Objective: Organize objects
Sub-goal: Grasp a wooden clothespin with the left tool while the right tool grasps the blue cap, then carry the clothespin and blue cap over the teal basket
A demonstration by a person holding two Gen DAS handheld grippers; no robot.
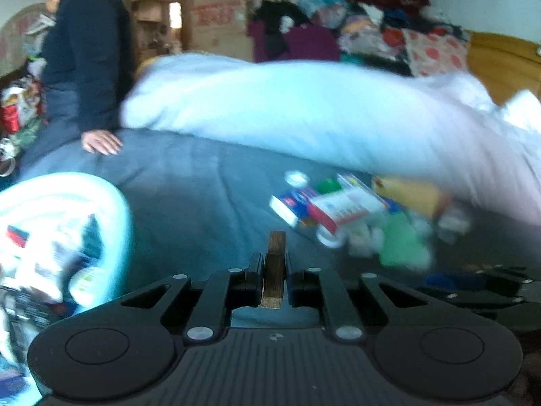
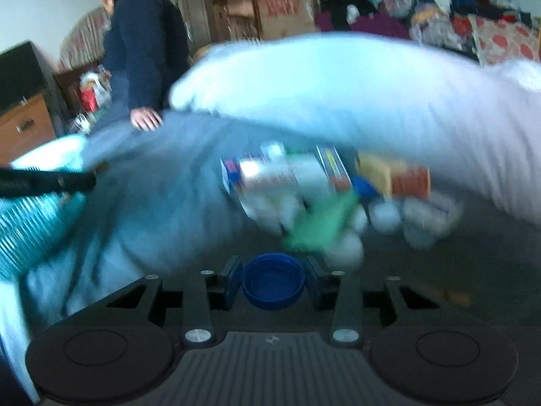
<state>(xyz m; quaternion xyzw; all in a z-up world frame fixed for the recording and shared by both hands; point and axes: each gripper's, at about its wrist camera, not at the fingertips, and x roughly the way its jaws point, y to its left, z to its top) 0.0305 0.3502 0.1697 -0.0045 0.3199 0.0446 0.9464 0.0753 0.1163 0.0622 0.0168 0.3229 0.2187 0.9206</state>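
The left gripper held a wooden block clamped between narrow jaws, its length pointing forward, apparently for transfer to the basket lying left of the jaws. The right gripper held a blue cap, open side facing the camera, jaws closed on its rim. Both grippers pointed forward, roughly level above the bed. The remaining pile of boxes and bottles lay ahead and right of the left jaws, under the pillow; heavy blur obscured detail.
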